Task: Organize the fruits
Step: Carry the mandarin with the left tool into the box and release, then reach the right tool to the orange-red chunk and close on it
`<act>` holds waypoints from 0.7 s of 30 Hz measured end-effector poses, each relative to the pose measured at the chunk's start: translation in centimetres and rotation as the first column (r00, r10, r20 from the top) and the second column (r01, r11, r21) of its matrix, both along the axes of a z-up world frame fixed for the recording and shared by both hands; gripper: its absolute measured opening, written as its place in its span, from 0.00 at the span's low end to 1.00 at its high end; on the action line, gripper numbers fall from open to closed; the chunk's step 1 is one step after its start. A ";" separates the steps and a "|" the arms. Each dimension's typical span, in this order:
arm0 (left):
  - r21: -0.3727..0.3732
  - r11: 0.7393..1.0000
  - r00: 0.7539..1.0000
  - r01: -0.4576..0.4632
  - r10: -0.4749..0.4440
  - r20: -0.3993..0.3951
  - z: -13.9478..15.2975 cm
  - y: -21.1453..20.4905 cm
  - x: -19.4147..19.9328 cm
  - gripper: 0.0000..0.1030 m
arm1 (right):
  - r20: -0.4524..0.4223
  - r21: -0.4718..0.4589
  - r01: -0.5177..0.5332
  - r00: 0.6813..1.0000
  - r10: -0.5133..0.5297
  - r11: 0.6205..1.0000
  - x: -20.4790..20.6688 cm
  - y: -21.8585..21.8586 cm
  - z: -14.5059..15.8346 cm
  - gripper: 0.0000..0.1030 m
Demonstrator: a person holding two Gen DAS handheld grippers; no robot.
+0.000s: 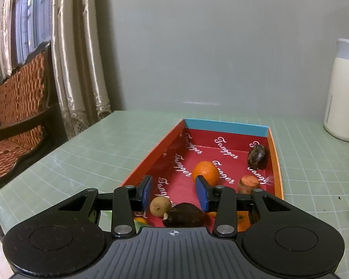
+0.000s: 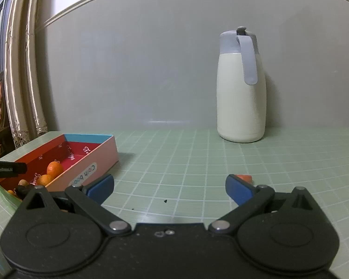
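The left tongs [image 1: 175,194] are hanging open over the near end of the red box [image 1: 151,160], gripping nothing; a kiwi [image 1: 160,206] and a dark fruit [image 1: 183,215] are lying below the gap. An orange [image 1: 206,172] is sitting mid-box, another dark fruit [image 1: 257,157] near its far right corner. The right tongs [image 2: 169,187] are spreading wide and empty above the desk [image 2: 186,158], an orange scrap [image 2: 244,177] just behind the right pad. A white jug [image 2: 240,93] is standing at the desk's far edge.

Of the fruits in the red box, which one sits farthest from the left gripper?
The dark mottled fruit in the far right corner of the red box. The orange and the other fruits lie closer to the left gripper.
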State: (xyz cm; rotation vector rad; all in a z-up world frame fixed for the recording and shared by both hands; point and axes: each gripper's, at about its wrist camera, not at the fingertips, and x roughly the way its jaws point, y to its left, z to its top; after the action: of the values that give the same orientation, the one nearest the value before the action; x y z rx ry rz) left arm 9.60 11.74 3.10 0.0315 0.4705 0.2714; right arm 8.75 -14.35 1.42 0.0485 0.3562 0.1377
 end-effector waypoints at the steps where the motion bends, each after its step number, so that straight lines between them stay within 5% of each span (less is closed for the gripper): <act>1: -0.006 1.000 1.000 -0.004 0.004 0.004 0.1 0.2 -0.1 0.41 | -0.001 0.000 -0.002 1.000 0.002 1.000 0.1 0.1 0.0 1.00; 5: -0.033 0.998 0.997 -0.060 0.061 0.041 0.7 0.5 -1.3 0.64 | -0.004 -0.011 -0.007 1.000 0.007 1.000 0.2 0.5 -0.2 1.00; 21: -0.018 1.000 0.994 0.017 -0.015 0.104 0.1 -1.9 -3.3 0.73 | -0.048 -0.017 0.087 0.995 -0.088 0.996 1.9 -1.8 -0.5 1.00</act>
State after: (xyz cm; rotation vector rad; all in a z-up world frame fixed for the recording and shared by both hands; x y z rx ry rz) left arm 6.30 9.87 3.25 0.0028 0.3691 0.2513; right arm 10.69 -16.11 0.87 0.0531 0.4031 0.0469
